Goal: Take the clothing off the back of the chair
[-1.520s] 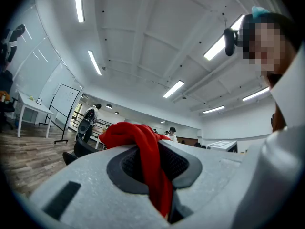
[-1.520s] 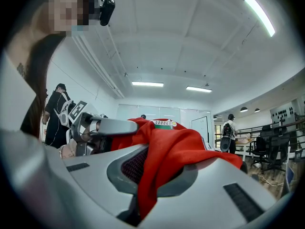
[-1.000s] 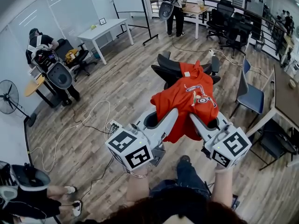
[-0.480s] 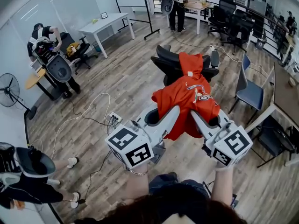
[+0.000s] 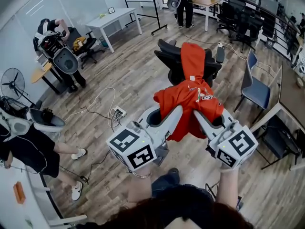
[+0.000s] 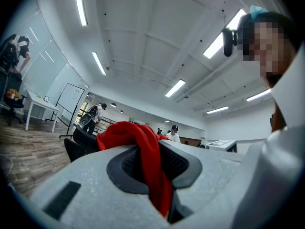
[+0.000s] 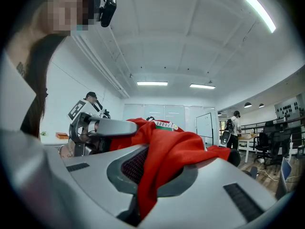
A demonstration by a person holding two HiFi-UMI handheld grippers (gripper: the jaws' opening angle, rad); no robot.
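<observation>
A red-orange T-shirt (image 5: 190, 101) with a printed front is stretched between my two grippers and the black office chair (image 5: 169, 63). Its far end still lies over the top of the chair back. My left gripper (image 5: 172, 112) is shut on the shirt's near left side. In the left gripper view a red fold (image 6: 150, 168) is pinched between the grey pads. My right gripper (image 5: 199, 116) is shut on the near right side. The right gripper view shows red cloth (image 7: 162, 168) clamped between its pads and bunched over them. The shirt's lower edge hangs below both grippers.
A blue chair (image 5: 255, 97) and a dark desk (image 5: 290, 99) stand at the right. A power strip (image 5: 119, 112) with cables lies on the wood floor at the left. One person (image 5: 28, 137) stands close at the left, another (image 5: 55, 42) by a white table (image 5: 114, 20).
Both grippers have drawn back from the chair with the shirt. The cloth has slid off the seat and now trails in a narrow strip over the chair back. The person at the left has come nearer.
</observation>
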